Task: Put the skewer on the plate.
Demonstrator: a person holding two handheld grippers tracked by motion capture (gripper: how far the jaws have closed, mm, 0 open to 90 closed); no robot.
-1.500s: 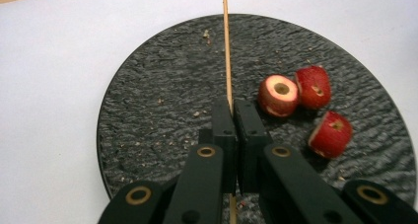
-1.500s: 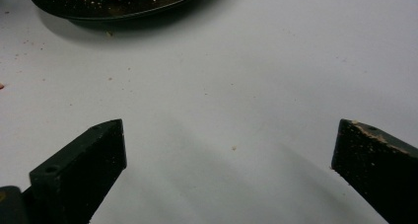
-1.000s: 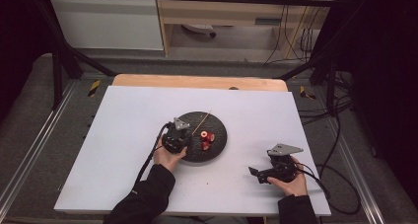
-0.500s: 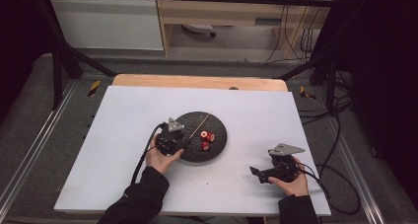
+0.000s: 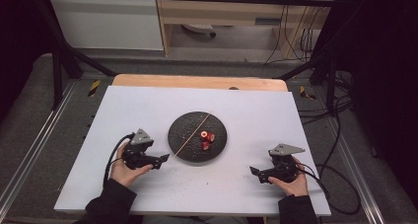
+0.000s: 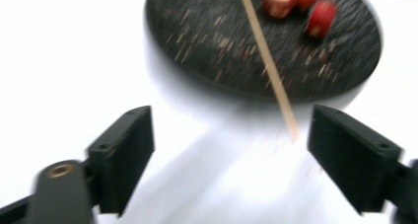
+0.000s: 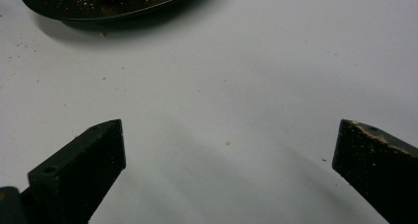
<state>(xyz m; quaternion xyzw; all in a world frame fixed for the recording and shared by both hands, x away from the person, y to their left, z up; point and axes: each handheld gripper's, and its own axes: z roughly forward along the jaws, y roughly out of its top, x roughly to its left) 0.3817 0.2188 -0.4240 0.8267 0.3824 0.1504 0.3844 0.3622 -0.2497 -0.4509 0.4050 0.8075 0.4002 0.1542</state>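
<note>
A round black plate (image 5: 190, 128) sits mid-table with a thin wooden skewer (image 5: 193, 134) lying slantwise across it and three red fruit pieces (image 5: 207, 138) beside the skewer. My left gripper (image 5: 163, 158) rests on the table just left of the plate's near edge. Its jaws have just been opening and stand open with nothing between them. In the left gripper view the skewer (image 6: 268, 61) ends just ahead of the left gripper (image 6: 229, 120), and the red pieces (image 6: 305, 7) lie on the plate (image 6: 197, 46). My right gripper (image 5: 255, 173) is open near the front right; in the right gripper view the right gripper (image 7: 231, 128) is empty.
The white tabletop (image 5: 256, 105) lies on a wooden board (image 5: 197, 81). Cables (image 5: 340, 184) trail off the right side. Metal rails (image 5: 29, 160) run along both sides. Crumbs dot the table (image 7: 226, 143) near the plate's rim (image 7: 74, 12).
My left gripper has drawn back off the plate toward the near left and its jaws have spread apart. The skewer stays across the plate. The right hand has not moved.
</note>
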